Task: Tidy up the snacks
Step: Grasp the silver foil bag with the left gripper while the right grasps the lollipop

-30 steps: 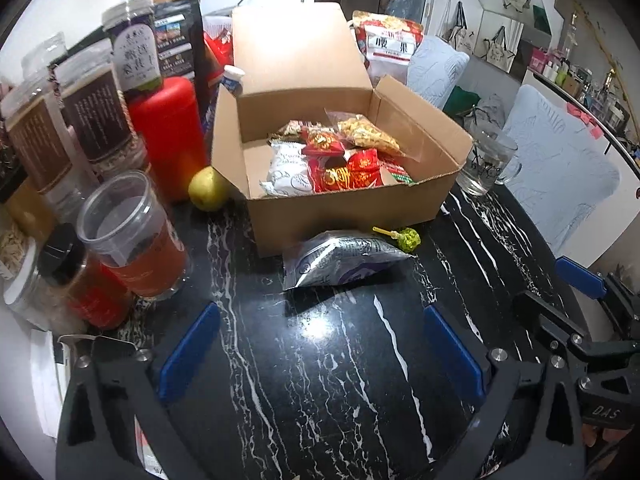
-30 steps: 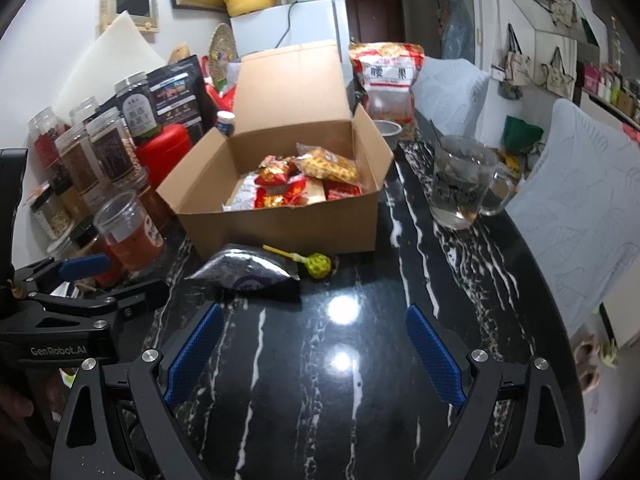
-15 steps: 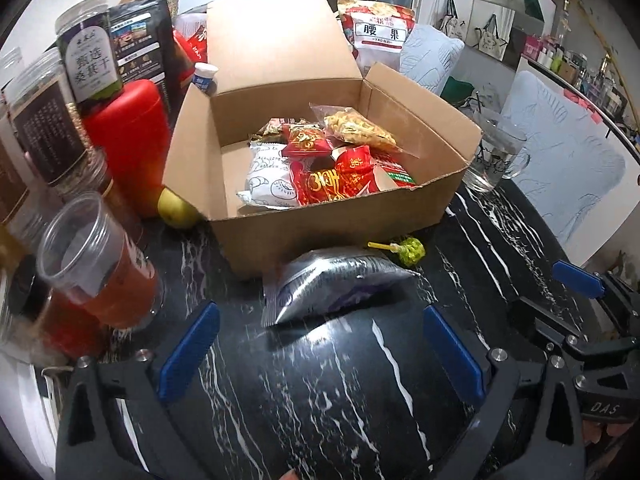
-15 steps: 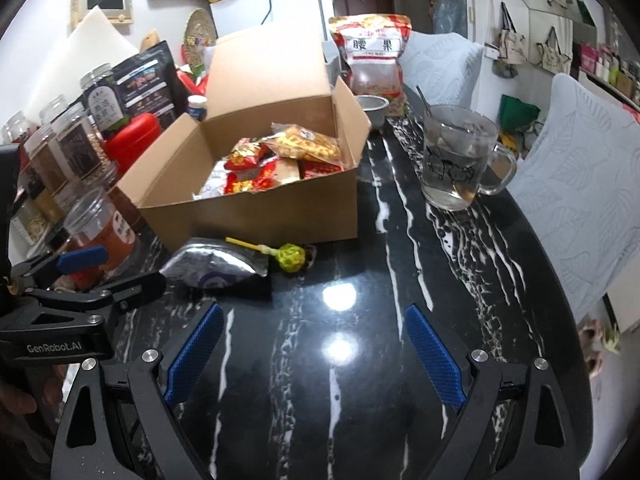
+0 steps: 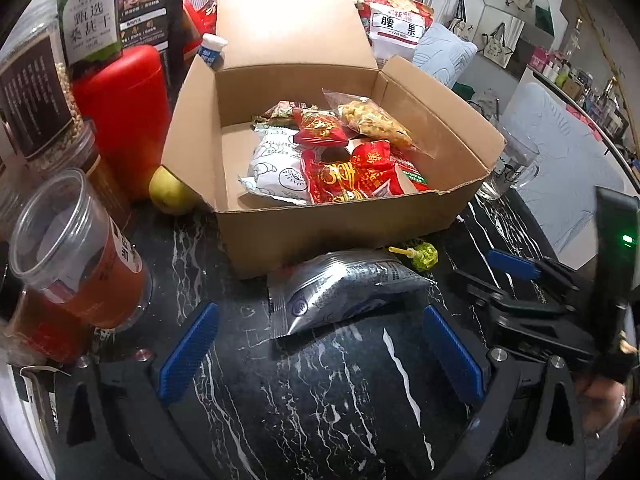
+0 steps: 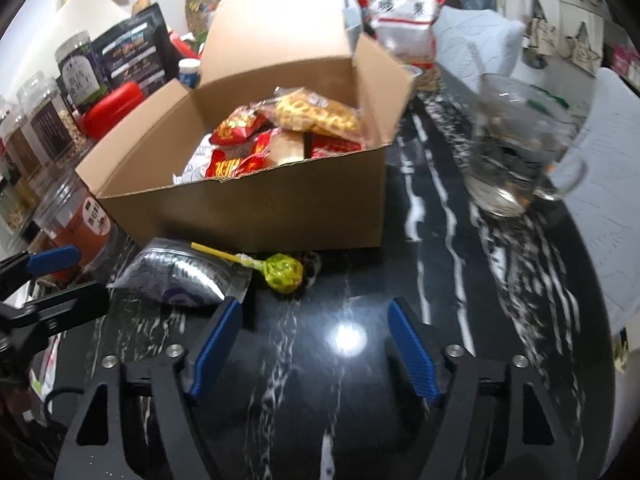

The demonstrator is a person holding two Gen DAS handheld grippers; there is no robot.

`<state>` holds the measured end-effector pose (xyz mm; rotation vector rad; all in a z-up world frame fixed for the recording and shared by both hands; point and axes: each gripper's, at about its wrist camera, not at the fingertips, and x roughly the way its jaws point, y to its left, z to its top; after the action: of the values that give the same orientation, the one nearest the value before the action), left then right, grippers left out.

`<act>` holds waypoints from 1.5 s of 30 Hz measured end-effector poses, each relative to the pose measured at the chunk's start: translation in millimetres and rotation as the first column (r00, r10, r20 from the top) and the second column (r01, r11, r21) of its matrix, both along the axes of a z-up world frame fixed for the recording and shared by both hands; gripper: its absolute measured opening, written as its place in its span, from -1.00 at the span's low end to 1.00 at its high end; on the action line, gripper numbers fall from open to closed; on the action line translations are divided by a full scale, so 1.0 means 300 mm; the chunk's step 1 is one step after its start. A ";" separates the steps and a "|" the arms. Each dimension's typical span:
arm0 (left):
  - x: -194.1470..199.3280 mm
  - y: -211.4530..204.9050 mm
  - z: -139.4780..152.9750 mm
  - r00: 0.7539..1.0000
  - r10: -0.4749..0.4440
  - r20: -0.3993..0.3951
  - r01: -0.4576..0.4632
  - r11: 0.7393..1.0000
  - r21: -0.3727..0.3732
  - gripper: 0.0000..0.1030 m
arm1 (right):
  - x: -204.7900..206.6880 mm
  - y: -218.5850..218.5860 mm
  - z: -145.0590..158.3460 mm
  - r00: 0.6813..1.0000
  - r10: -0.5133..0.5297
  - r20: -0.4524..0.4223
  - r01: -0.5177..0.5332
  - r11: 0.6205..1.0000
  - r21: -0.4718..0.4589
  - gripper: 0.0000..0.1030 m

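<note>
An open cardboard box [image 5: 344,220] [image 6: 256,208] on the black marble table holds several snack packets [image 5: 340,164]. A silver snack pouch [image 5: 344,292] [image 6: 180,276] lies on the table just in front of the box. A green lollipop [image 5: 420,256] [image 6: 284,272] lies beside the pouch. My left gripper [image 5: 320,336] is open, its blue fingers on either side of the pouch's near end. My right gripper [image 6: 316,336] is open and empty, just short of the lollipop. Each gripper also shows at the edge of the other's view.
Jars and a red canister [image 5: 124,120] crowd the left side, with an open plastic jar [image 5: 76,248] and a yellow-green fruit [image 5: 170,192]. A glass mug [image 6: 516,152] stands right of the box. A cashew bag [image 5: 394,24] stands behind it.
Both grippers have moved forward toward the box. The left now straddles the silver pouch. The right has come close to the lollipop and its fingers stand closer together.
</note>
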<state>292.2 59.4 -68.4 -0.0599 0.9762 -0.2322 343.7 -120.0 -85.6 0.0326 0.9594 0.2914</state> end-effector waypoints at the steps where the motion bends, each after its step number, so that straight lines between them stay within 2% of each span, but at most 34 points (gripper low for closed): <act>1: 0.003 0.002 -0.001 1.000 -0.002 0.000 0.002 1.000 -0.004 1.00 | 0.018 0.011 -0.011 1.000 0.015 -0.007 -0.015 1.000 -0.001 0.33; 5: 0.024 0.008 -0.003 1.000 -0.014 0.006 0.014 1.000 -0.019 1.00 | 0.068 0.047 -0.038 0.998 0.064 -0.012 -0.064 0.998 0.002 0.21; 8: 0.037 -0.001 -0.006 0.999 -0.034 0.016 0.034 0.999 -0.028 1.00 | 0.093 0.077 -0.060 0.994 0.105 -0.023 -0.105 0.994 0.002 0.04; 12: 0.053 -0.024 -0.018 0.997 -0.066 0.032 0.067 0.997 -0.027 1.00 | 0.101 0.103 -0.079 0.990 0.137 -0.027 -0.137 0.990 -0.016 -0.47; 18: 0.080 -0.048 -0.061 0.994 -0.104 0.014 0.105 0.994 -0.032 1.00 | 0.074 0.078 -0.081 0.995 0.101 0.010 -0.101 0.995 -0.018 -0.48; 23: 0.084 -0.067 -0.088 0.992 -0.126 -0.022 0.124 0.990 -0.074 1.00 | 0.031 0.016 -0.067 0.998 0.059 0.016 -0.059 0.998 -0.002 -0.48; 34: 0.011 -0.212 -0.111 0.971 -0.232 -0.058 0.225 0.968 -0.107 1.00 | -0.070 -0.105 -0.065 0.999 -0.045 0.009 0.045 0.999 0.024 -0.48; 40: -0.041 -0.283 -0.084 0.958 -0.286 -0.036 0.281 0.955 -0.095 1.00 | -0.103 -0.168 -0.042 0.996 -0.085 0.016 0.085 0.996 0.041 -0.48; 45: -0.050 -0.312 -0.050 0.957 -0.288 0.017 0.289 0.957 -0.041 1.00 | -0.129 -0.203 -0.032 0.995 -0.102 0.024 0.100 0.994 0.052 -0.48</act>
<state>277.1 -34.2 -83.4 0.0455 0.9673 -0.5220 305.0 -180.9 -95.1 0.1232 0.9210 0.2221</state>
